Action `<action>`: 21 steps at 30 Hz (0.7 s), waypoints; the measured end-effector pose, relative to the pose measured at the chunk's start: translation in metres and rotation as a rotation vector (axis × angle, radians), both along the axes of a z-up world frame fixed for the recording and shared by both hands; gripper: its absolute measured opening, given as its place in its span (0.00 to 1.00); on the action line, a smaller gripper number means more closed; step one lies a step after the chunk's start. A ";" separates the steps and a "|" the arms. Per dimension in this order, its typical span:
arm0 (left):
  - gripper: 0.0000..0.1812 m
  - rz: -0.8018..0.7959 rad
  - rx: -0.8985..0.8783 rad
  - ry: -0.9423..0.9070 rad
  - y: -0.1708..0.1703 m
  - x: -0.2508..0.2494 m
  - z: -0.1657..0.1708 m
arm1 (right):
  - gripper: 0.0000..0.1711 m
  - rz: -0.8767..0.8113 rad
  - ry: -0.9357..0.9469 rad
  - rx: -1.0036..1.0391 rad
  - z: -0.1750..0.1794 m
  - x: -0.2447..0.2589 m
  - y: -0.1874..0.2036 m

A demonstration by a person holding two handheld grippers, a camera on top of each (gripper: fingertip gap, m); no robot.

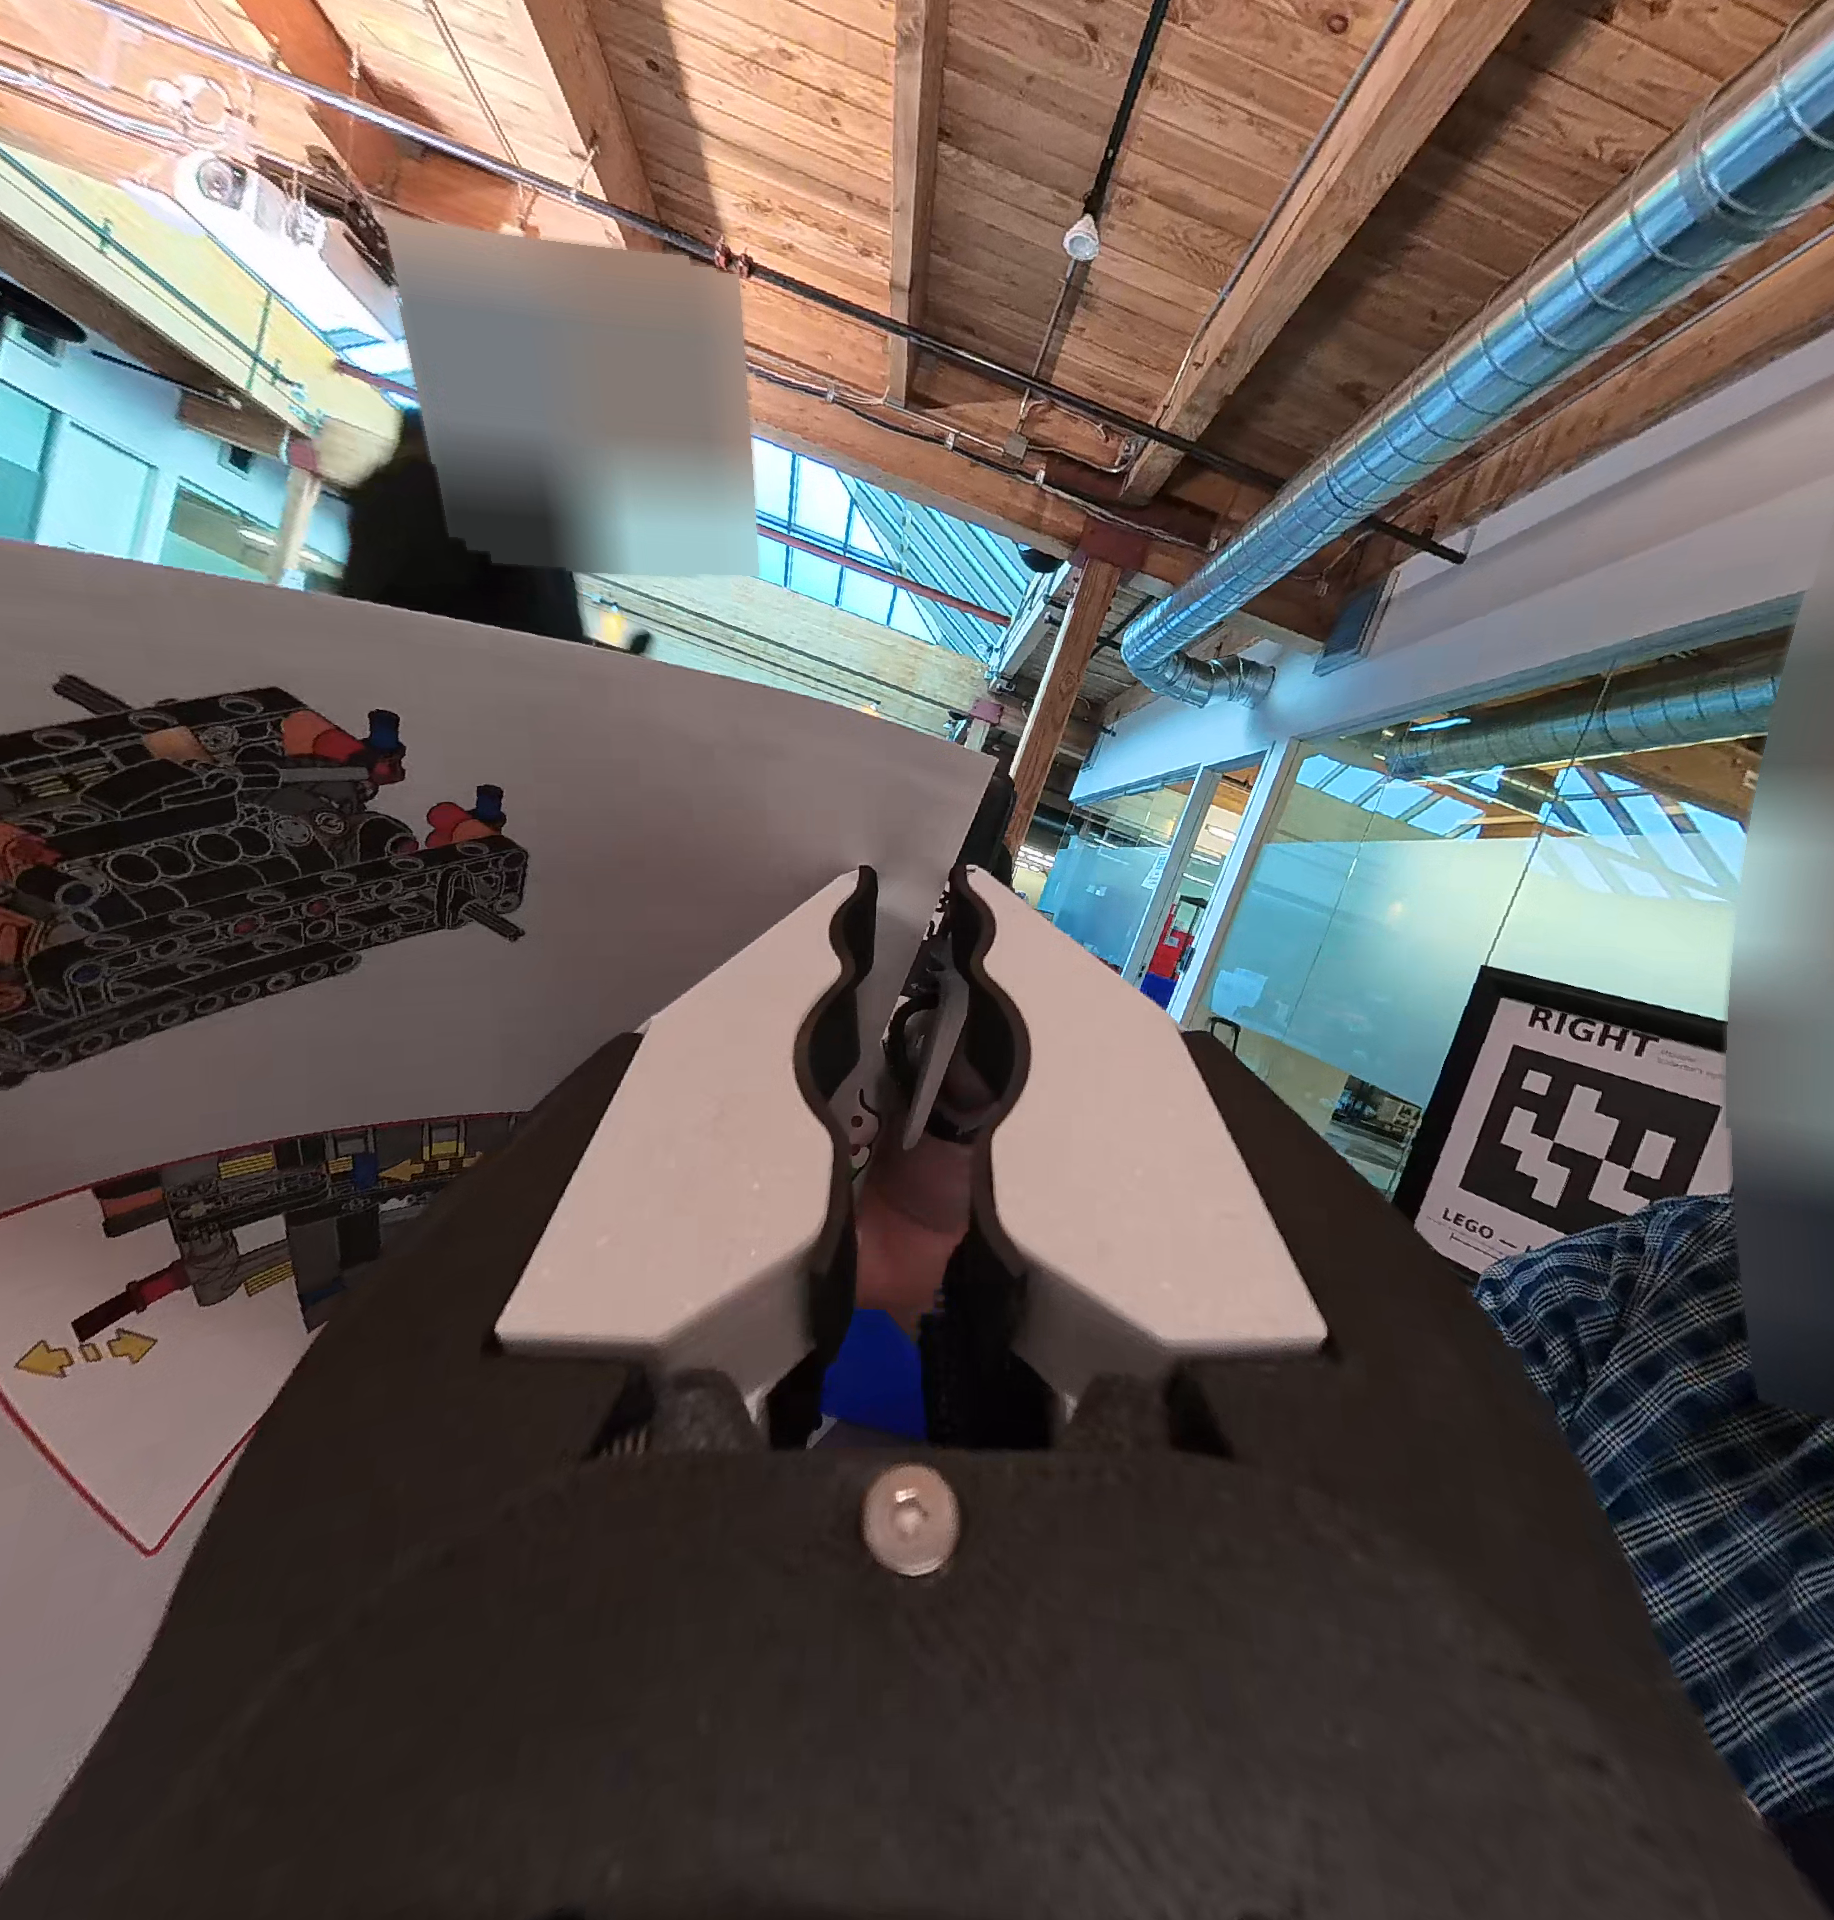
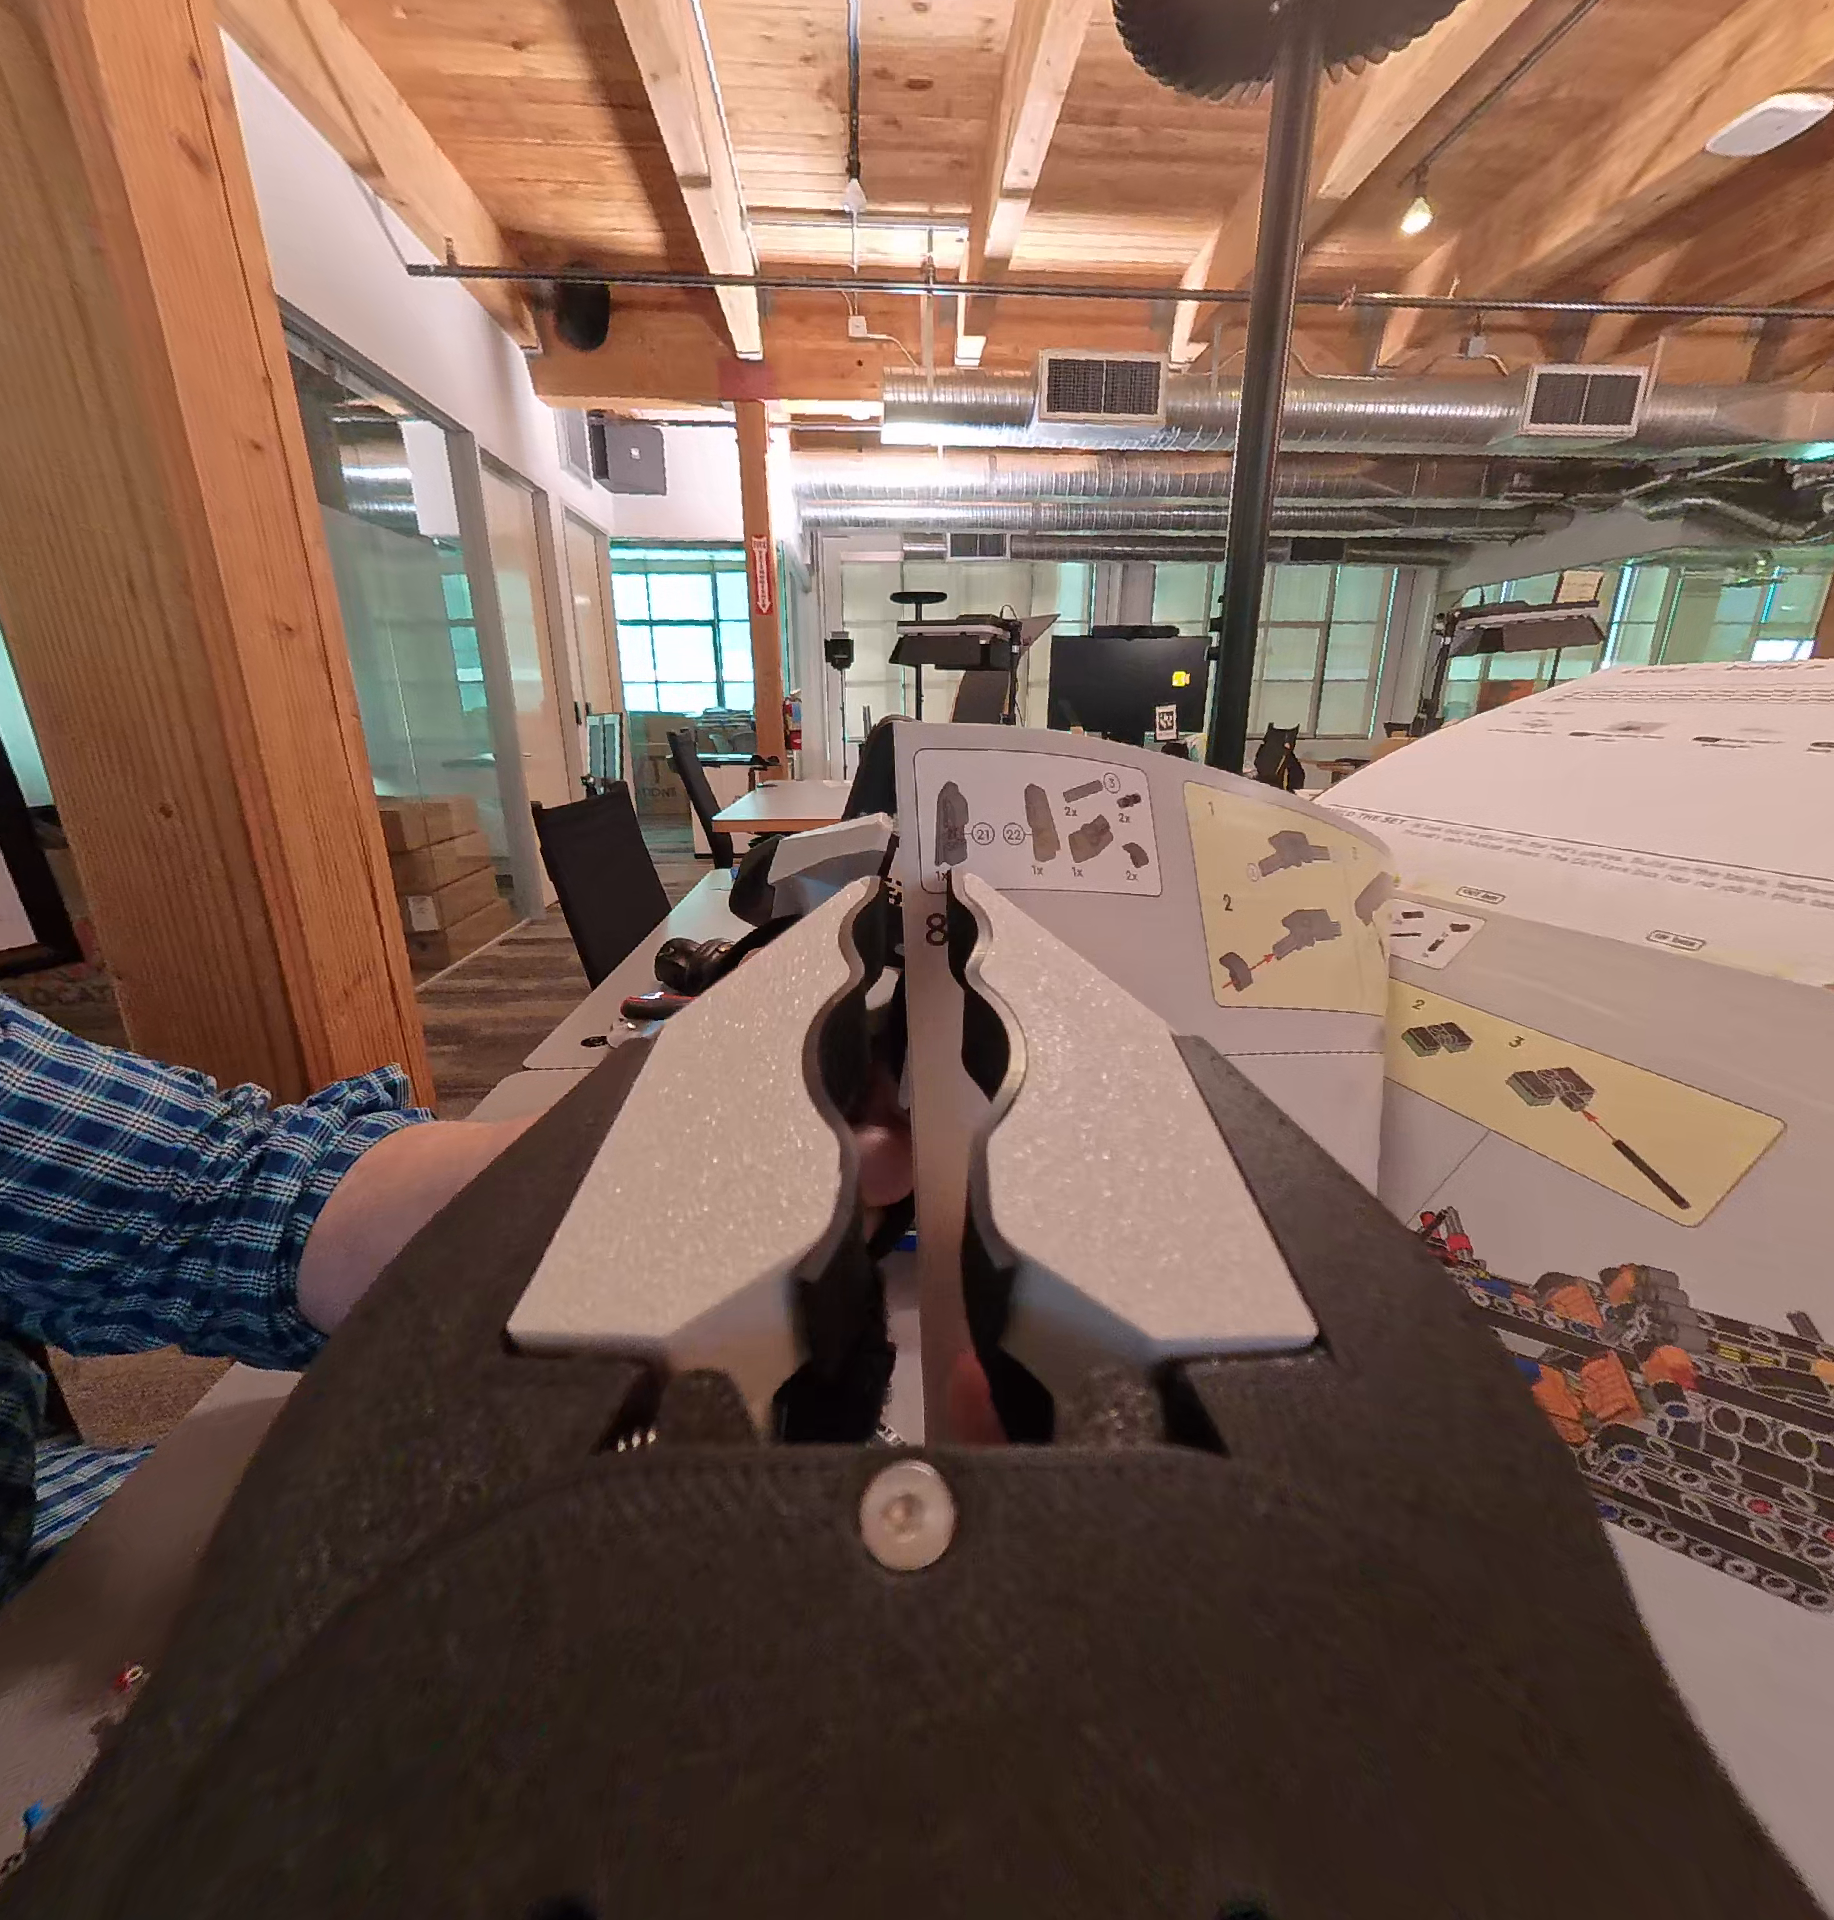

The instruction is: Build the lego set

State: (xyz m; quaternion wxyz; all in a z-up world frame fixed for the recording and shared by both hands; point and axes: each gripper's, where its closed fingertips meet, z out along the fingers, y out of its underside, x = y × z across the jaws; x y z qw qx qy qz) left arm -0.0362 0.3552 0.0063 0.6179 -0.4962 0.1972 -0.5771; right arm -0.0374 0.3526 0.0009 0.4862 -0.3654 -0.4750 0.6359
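Note:
The instruction booklet lies open to the right in the right wrist view (image 2: 1619, 1091), with printed build steps and a drawing of a black and orange model. One page (image 2: 1058, 842) stands upright. My right gripper (image 2: 918, 899) is shut on this page's near edge, which runs edge-on between the fingers. In the left wrist view my left gripper (image 1: 915, 894) is shut on the edge of a lifted page (image 1: 580, 790) that spreads to the left and shows the black model. The left gripper (image 2: 825, 847) also shows just beyond the right one. No loose bricks are held.
A plaid-sleeved arm is at the left (image 2: 113, 1164) and at the right (image 1: 1702, 1455). A framed marker sign (image 1: 1578, 1122) stands behind. A wooden post (image 2: 165, 623), a black pole (image 2: 1266, 416), a black chair (image 2: 601, 883) and the white table (image 2: 601, 1029) are around. Tiny red (image 2: 128, 1675) and blue (image 2: 35, 1813) pieces lie at bottom left. My two grippers' fingertips are within a few centimetres of each other.

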 end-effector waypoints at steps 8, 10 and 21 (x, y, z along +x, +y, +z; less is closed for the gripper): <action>0.11 0.025 0.023 0.035 -0.004 0.002 -0.001 | 0.02 -0.033 -0.005 0.023 -0.002 0.000 0.002; 0.11 0.034 0.026 0.042 -0.004 0.002 -0.001 | 0.00 -0.046 -0.008 0.035 -0.002 -0.001 0.002; 0.08 0.052 0.016 0.021 -0.001 -0.001 -0.003 | 0.00 -0.038 -0.023 0.052 -0.004 -0.006 -0.005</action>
